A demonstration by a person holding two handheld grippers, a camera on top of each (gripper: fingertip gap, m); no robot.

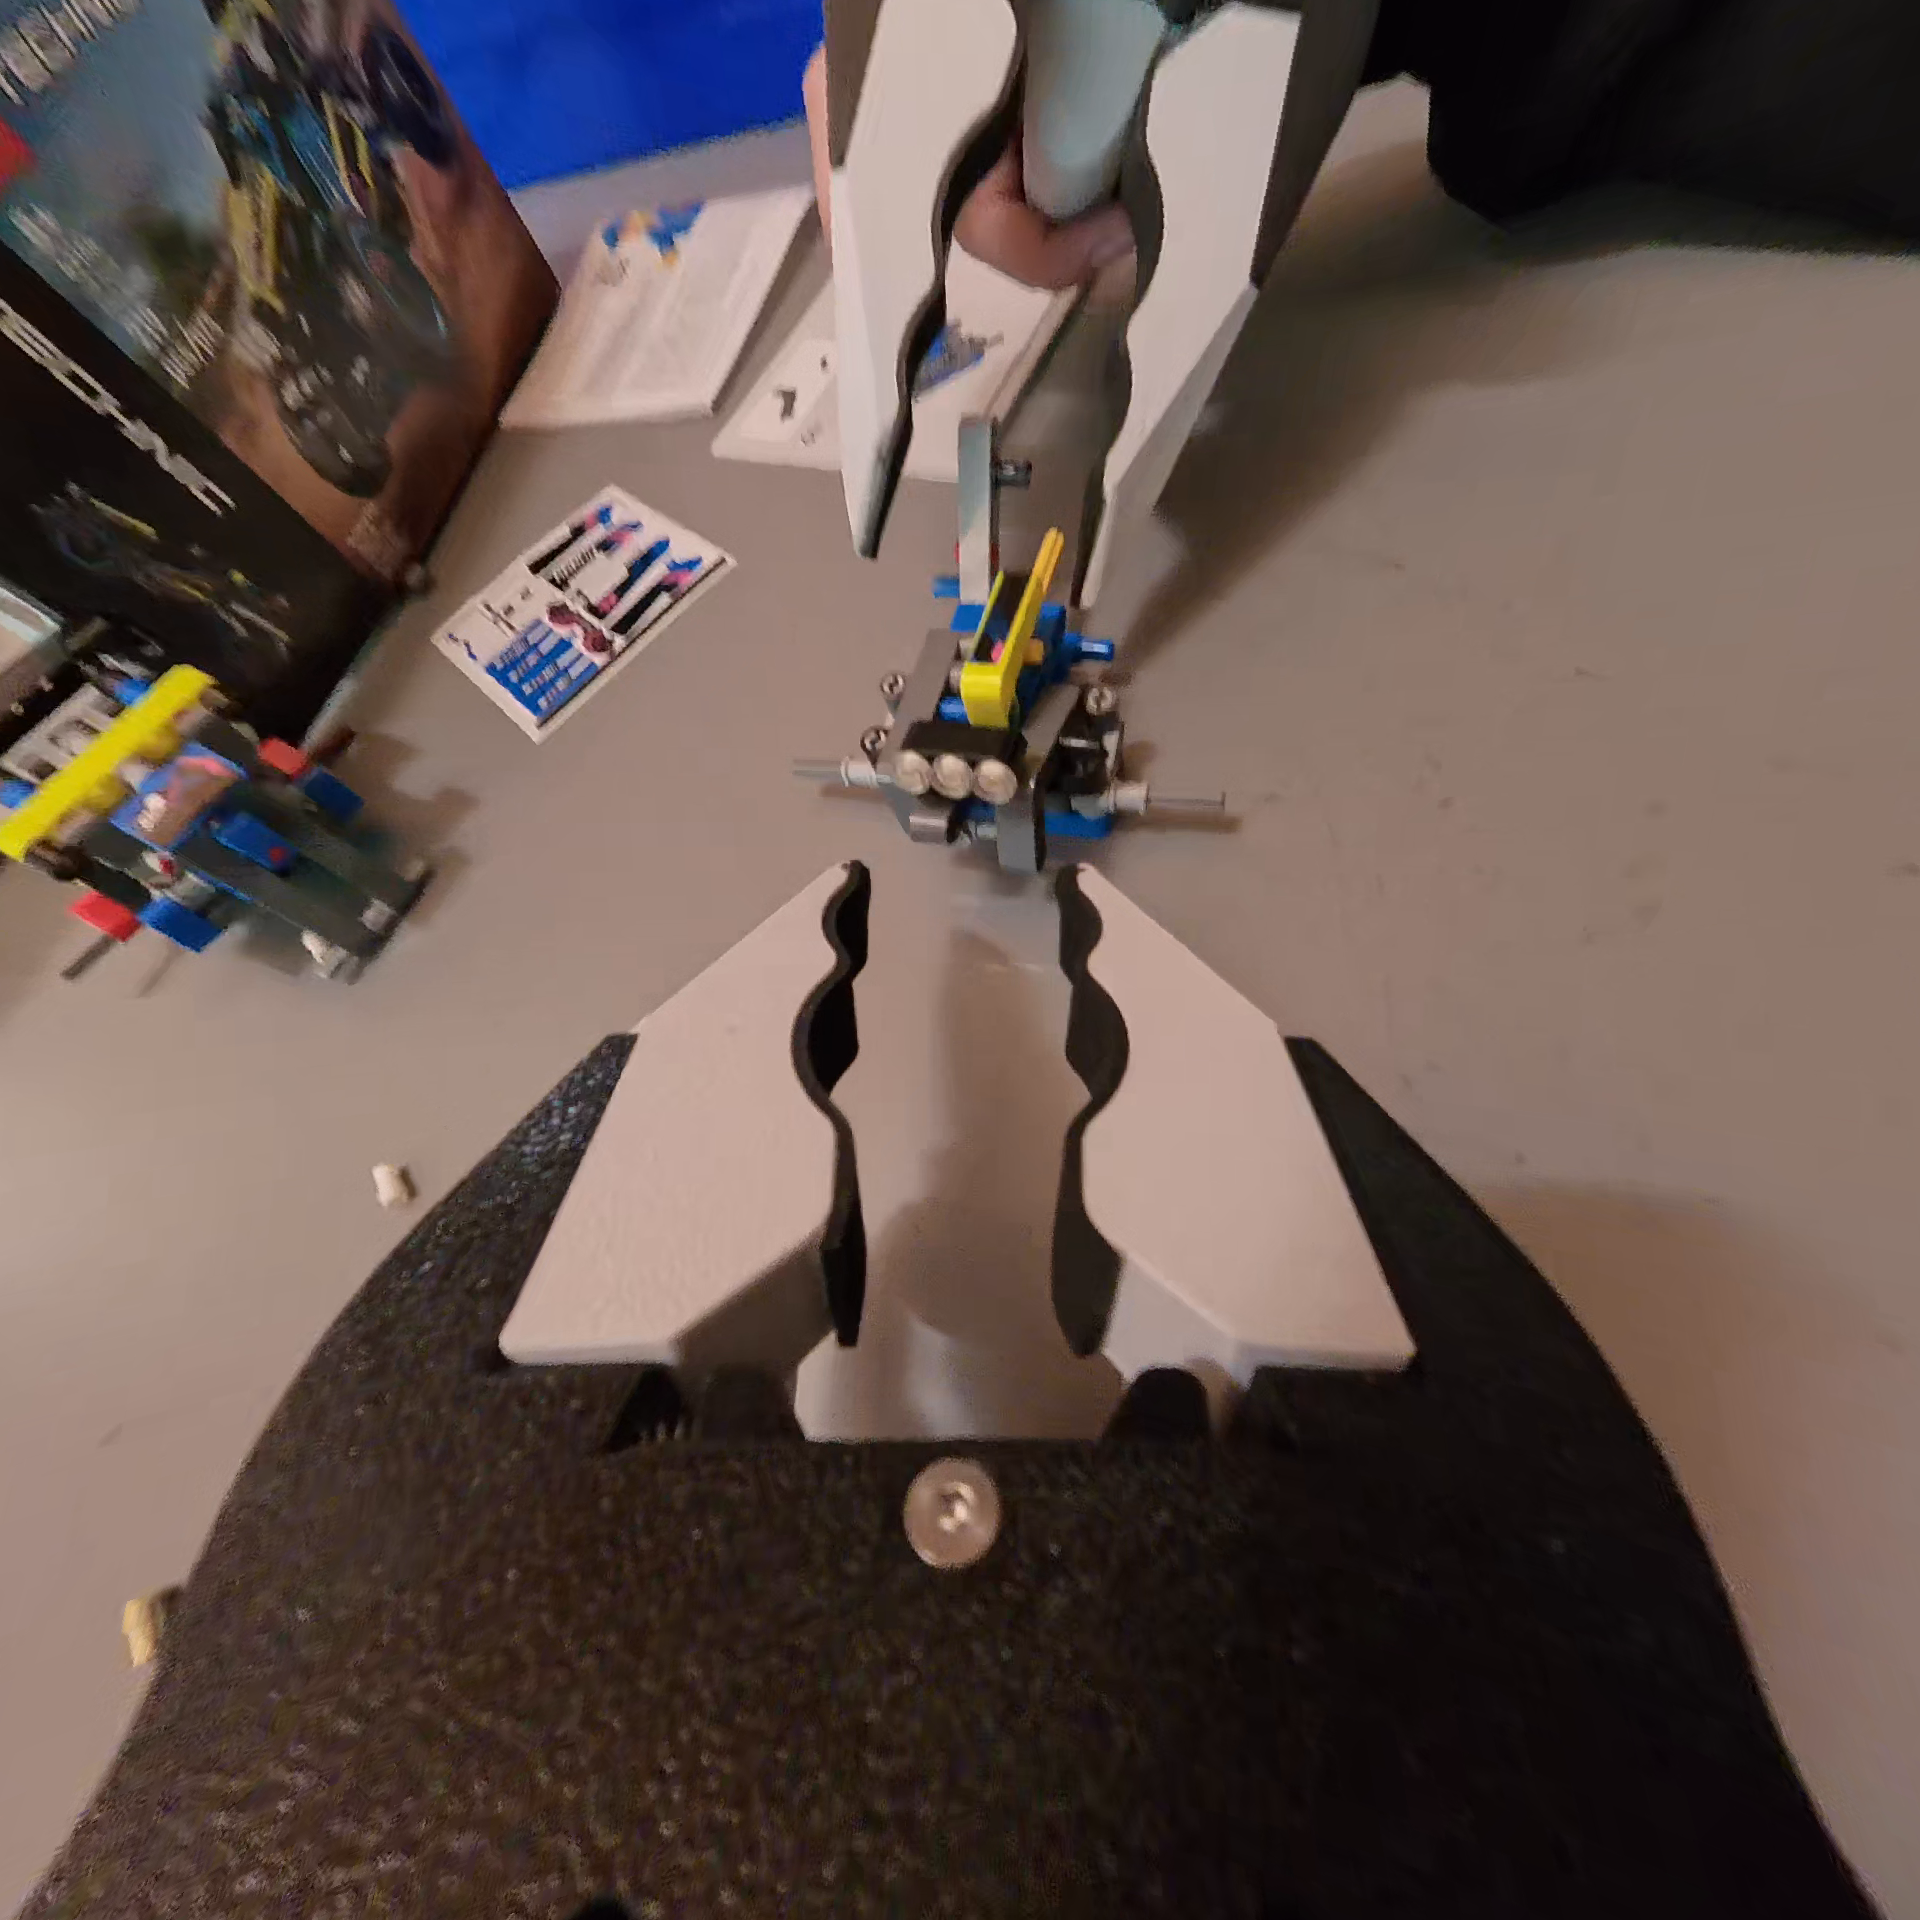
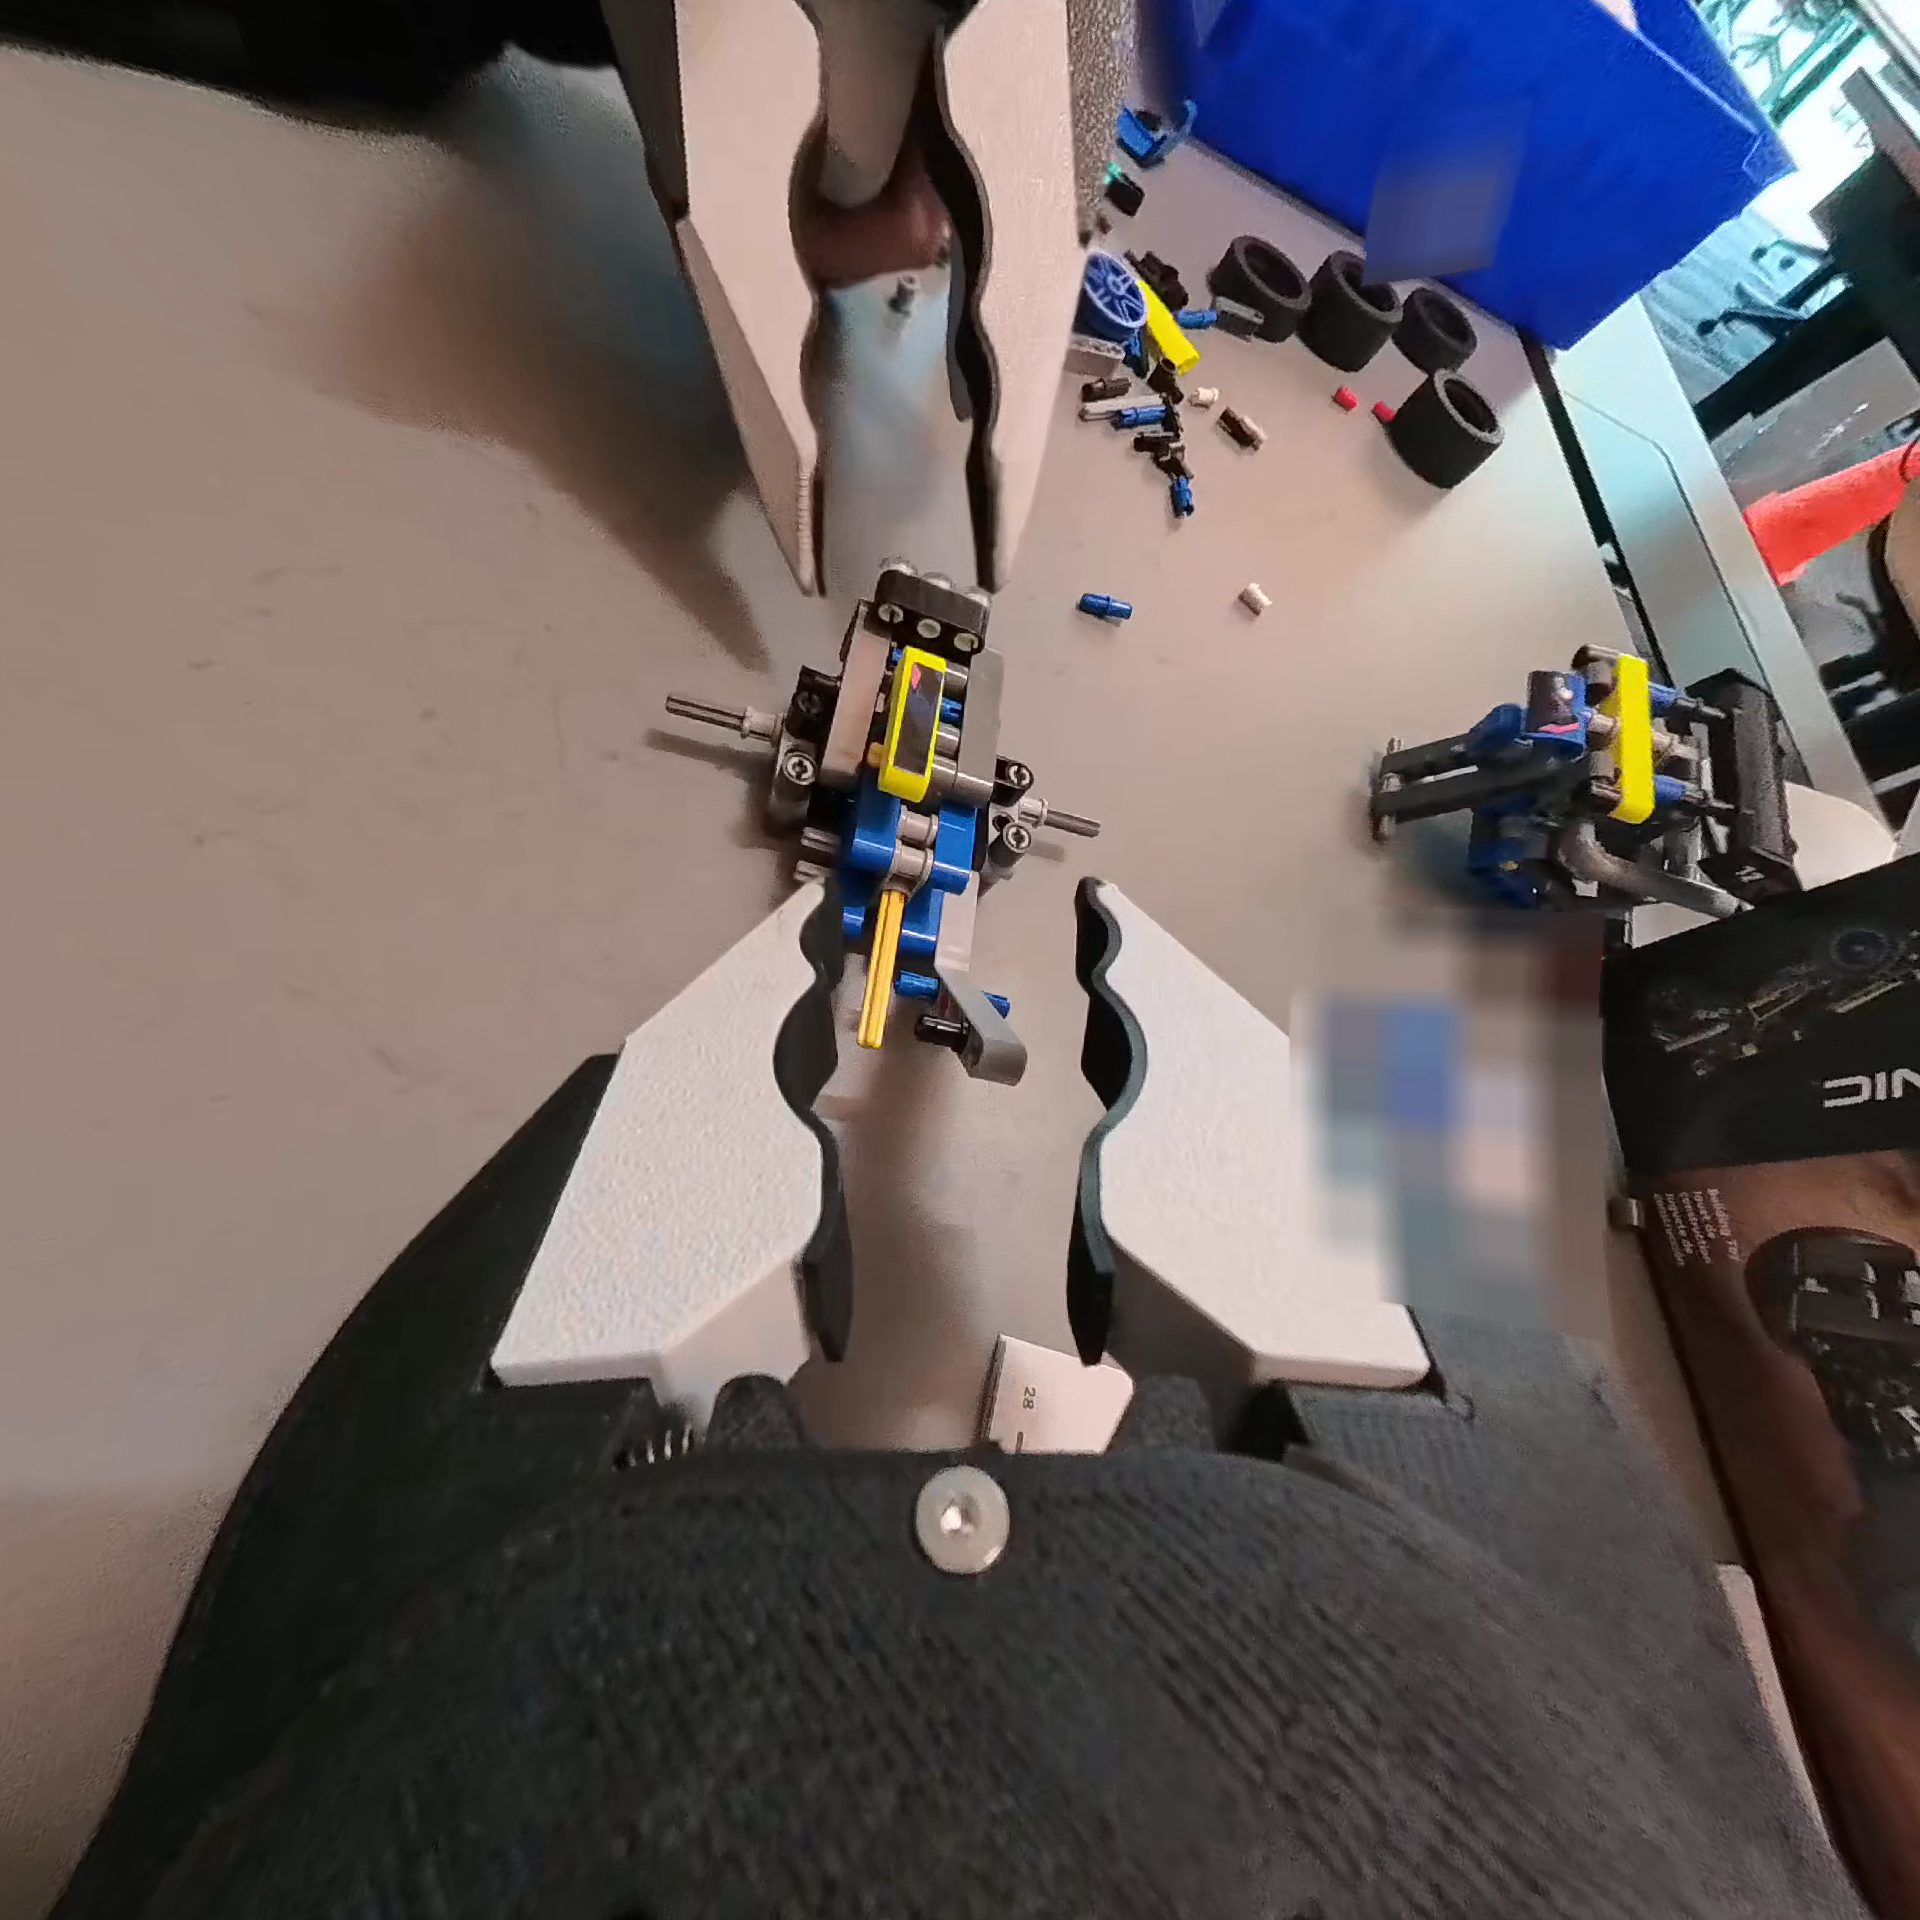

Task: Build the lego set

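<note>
Worktop [image 2: 312,520]: wide bare grey surface on one side; printed box [image 1: 208,312] and blue bin [image 2: 1455,125] crowd the far edges. Brick assembly [image 2: 894,790] lies mid-worktop. Right gripper [image 2: 945,894] jaws released, straddling its yellow-axle end. Left gripper [image 1: 961,883] jaws released, just short of it.

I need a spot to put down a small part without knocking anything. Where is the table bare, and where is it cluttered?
Bare: the wide grey table stretch beside the small brick model, on the side away from the loose pieces.

Crowded: the loose pieces and black tyres by the blue bin; the second model near the box; the sticker sheet and booklets.
</note>
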